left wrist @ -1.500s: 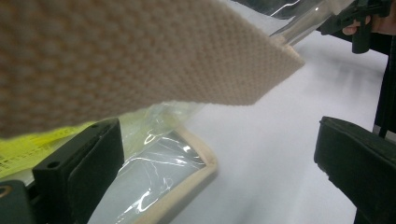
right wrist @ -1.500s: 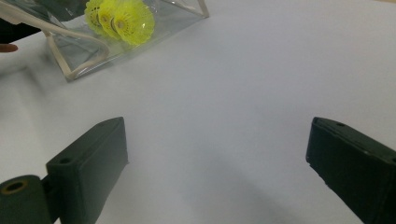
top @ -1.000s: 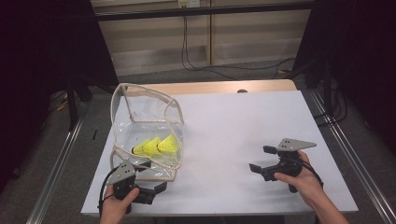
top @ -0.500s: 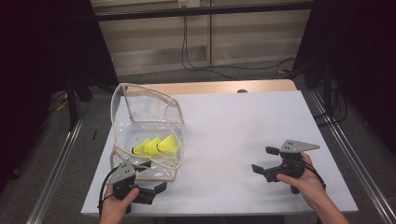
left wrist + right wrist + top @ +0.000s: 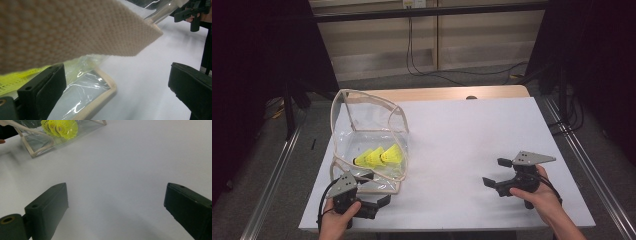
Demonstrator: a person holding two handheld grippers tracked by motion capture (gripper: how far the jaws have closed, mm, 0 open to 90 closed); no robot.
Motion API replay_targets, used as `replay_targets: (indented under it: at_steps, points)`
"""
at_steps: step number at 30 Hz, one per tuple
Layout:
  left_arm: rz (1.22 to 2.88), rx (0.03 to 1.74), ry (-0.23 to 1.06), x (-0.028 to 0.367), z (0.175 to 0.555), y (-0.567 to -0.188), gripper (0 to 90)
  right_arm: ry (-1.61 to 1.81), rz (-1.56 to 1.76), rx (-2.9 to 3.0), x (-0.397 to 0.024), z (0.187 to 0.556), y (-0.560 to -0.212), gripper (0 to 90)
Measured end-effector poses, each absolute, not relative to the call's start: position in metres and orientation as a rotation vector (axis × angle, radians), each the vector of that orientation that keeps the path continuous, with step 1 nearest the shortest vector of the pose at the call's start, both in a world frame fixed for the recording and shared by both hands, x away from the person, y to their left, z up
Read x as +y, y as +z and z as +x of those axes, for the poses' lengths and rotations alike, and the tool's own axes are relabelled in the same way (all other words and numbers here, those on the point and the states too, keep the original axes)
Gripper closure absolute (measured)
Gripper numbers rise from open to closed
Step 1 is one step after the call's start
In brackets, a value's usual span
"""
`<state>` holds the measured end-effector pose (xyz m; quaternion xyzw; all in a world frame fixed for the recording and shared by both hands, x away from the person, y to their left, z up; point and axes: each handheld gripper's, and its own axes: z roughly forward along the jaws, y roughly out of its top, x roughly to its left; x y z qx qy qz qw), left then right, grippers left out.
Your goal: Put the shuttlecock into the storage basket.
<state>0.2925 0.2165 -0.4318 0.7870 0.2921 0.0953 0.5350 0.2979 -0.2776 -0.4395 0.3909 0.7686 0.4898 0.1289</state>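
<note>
3 shuttlecocks (image 5: 378, 156): from the high view, you see them lying yellow inside the clear bag (image 5: 362, 115) at the table's (image 5: 472, 130) left.
Left gripper (image 5: 373, 204): you hold it just in front of the bag.
Left gripper view: your jaws gape wide and empty; the bag's woven strap (image 5: 75, 27) hangs overhead.
Right gripper (image 5: 116, 210): in its own view, your jaws are spread wide over bare table, gripping nothing, well apart from the bag.

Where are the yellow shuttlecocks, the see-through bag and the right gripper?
yellow shuttlecocks (image 5: 379, 156), high view, on the middle one's skirt
see-through bag (image 5: 341, 106), high view, on its cream rim
right gripper (image 5: 496, 172), high view, between its fingertips
</note>
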Motion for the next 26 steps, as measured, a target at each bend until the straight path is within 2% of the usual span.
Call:
replay_targets:
  at_steps: [26]
  points:
    - [1.877,0.693,0.226,0.2163,0.2926,-0.4320,1.5,1.412,1.142,2.233,-0.2841,0.2934,-0.4429,5.4]
